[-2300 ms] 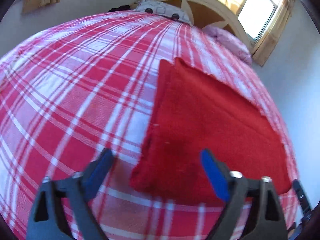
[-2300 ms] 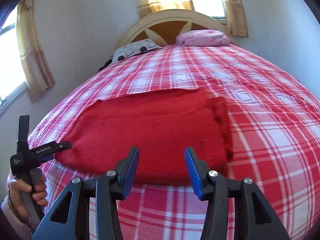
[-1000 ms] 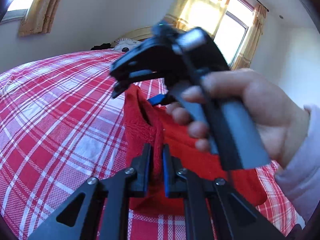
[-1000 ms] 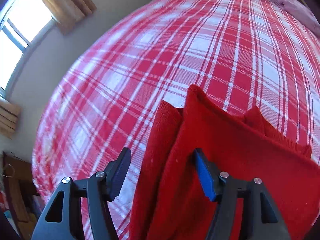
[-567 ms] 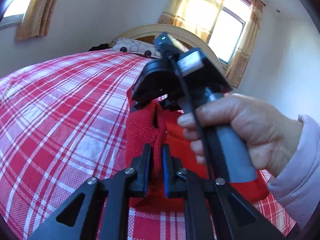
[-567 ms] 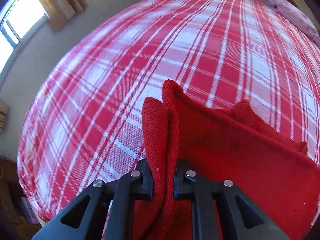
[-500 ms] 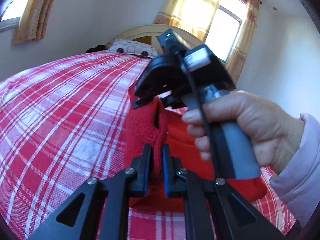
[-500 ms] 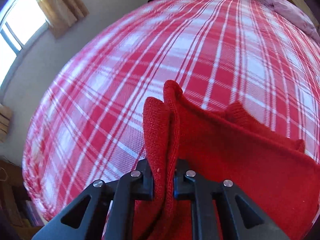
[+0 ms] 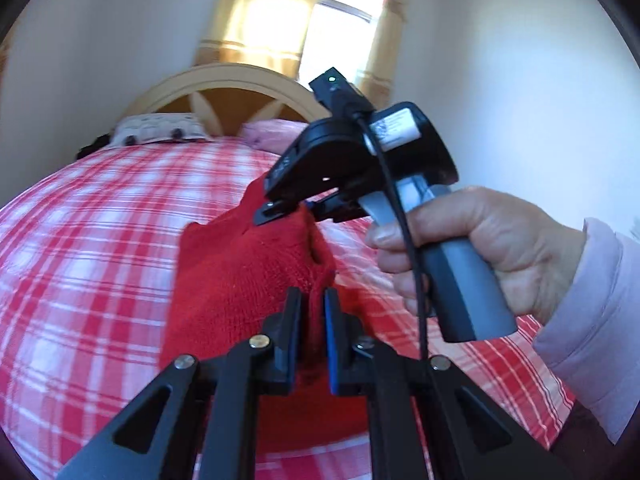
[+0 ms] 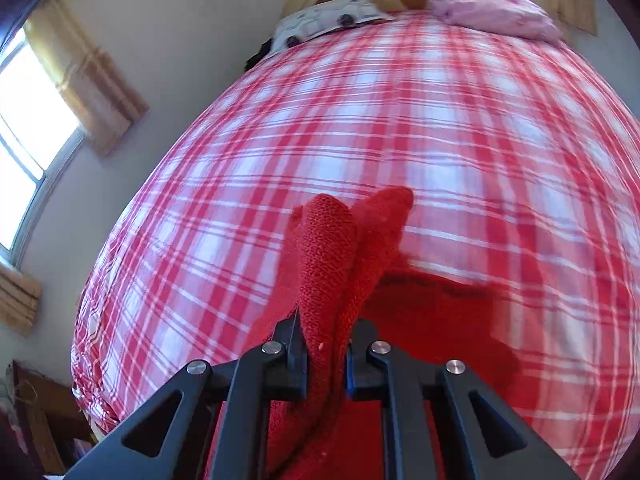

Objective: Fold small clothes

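Note:
A red knitted garment (image 9: 240,280) is lifted off the red-and-white plaid bed (image 9: 80,240). My left gripper (image 9: 312,300) is shut on one edge of it, the knit pinched between the black and blue pads. A hand in a pale pink sleeve holds my right gripper (image 9: 288,210) just beyond, clamped on a farther corner of the same garment. In the right wrist view, the right gripper (image 10: 326,328) is shut on a bunched fold of the red knit (image 10: 332,248), which sticks up past the fingertips. The rest of the garment (image 10: 440,320) trails on the bed below.
A cream arched headboard (image 9: 224,84) stands at the far end with a patterned pillow (image 9: 156,126) and a pink pillow (image 10: 496,16). Curtained windows (image 9: 336,36) are behind the bed and on the left wall (image 10: 24,120). The bed's left edge (image 10: 92,360) drops toward dark furniture.
The right gripper closed on the garment's corner. Both grippers have since lifted and swung across the bed, drawing the red knit up; a second ago it lay mostly flat.

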Action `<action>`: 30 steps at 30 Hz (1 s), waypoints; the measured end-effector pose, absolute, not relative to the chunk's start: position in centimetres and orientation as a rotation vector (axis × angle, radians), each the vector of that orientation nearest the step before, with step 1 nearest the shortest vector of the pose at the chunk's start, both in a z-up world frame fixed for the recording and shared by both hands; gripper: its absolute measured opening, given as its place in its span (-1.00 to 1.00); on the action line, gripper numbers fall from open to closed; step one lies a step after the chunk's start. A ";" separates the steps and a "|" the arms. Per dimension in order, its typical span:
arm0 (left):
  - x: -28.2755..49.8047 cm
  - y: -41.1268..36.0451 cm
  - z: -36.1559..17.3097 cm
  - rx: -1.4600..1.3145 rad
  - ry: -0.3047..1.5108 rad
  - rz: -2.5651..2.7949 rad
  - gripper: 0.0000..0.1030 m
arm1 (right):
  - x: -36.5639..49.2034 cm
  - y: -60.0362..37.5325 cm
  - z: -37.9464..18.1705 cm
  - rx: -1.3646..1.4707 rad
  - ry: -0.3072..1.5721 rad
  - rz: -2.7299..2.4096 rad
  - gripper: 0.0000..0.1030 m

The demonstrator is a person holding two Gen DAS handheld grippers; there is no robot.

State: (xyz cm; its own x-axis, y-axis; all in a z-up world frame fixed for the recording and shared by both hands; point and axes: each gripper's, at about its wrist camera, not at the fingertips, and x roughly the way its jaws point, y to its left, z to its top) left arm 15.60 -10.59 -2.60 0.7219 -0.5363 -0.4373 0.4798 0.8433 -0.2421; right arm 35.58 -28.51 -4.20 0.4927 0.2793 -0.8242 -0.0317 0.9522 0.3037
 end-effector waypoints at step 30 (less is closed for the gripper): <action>11.5 -4.4 -6.6 0.085 0.698 -0.797 0.70 | 15.0 -35.0 -8.7 0.541 0.757 0.093 -0.28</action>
